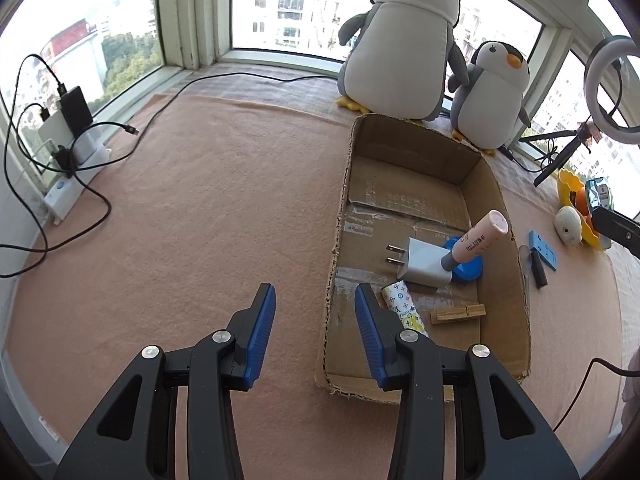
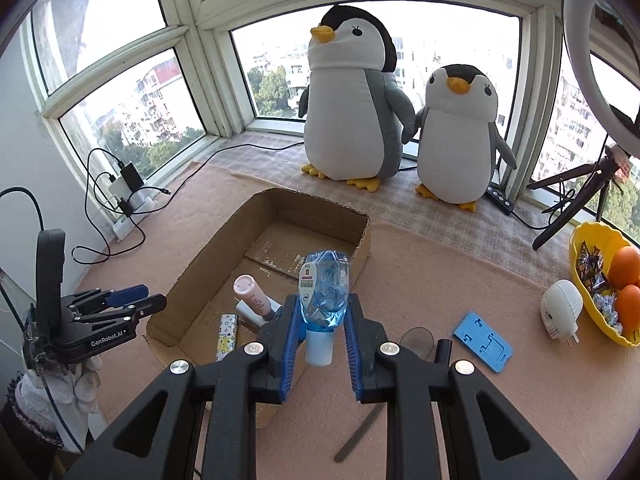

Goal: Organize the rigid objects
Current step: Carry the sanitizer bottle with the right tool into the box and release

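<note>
Right claw (image 2: 320,320) clenched on a blue bottle (image 2: 324,292), cap toward the camera, held up above the box's (image 2: 256,216) near right corner. Left claw (image 1: 316,320) released, nothing between its pads, hovering beside the box's left wall over the surface (image 1: 180,200). Already in the box: charger (image 1: 424,264), pink tube (image 1: 476,240), lighter (image 1: 404,304), wood clip (image 1: 458,314). Step in hand looks like carry-to-box. Next: move the bottle over bare cardboard at the far end, lower, let go. Blue case (image 2: 482,340) and white plug (image 2: 560,308) left outside.
</note>
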### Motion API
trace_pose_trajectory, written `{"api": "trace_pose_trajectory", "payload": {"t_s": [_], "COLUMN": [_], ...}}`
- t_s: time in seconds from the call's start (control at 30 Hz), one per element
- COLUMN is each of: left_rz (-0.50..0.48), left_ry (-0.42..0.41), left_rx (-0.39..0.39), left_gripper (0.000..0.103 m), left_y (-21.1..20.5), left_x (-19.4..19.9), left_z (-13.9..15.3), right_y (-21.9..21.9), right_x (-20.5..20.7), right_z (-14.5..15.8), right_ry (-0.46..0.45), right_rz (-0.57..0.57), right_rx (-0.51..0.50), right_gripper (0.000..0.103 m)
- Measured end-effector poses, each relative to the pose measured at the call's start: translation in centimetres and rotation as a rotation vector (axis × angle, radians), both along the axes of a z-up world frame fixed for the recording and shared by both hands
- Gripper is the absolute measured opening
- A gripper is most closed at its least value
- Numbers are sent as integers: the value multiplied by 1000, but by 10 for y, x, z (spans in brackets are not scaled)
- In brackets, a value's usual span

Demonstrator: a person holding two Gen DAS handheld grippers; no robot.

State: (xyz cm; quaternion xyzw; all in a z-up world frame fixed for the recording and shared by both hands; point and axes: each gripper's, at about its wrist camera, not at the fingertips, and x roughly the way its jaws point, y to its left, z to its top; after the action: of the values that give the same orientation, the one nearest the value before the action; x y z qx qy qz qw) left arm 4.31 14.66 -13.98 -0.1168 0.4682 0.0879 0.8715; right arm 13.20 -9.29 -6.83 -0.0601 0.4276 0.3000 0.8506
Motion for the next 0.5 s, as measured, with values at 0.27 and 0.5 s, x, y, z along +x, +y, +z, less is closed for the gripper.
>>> {"api": "trace_pose_trajectory", "payload": {"t_s": [0.27, 0.5], "left_rz": [-39, -53], "left_ry": [17, 33], "left_rx": [5, -5], "left_gripper": [40, 29], "left_y": [-6, -5], "left_x": [22, 29], "left_z": [-14, -25], "right_y": [17, 31], "right_x": [9, 23], "right_z": [-10, -20], "right_ry": [18, 40], "right_rz": [9, 12], "right_rx": [-21, -40], "right_gripper": [20, 20]}}
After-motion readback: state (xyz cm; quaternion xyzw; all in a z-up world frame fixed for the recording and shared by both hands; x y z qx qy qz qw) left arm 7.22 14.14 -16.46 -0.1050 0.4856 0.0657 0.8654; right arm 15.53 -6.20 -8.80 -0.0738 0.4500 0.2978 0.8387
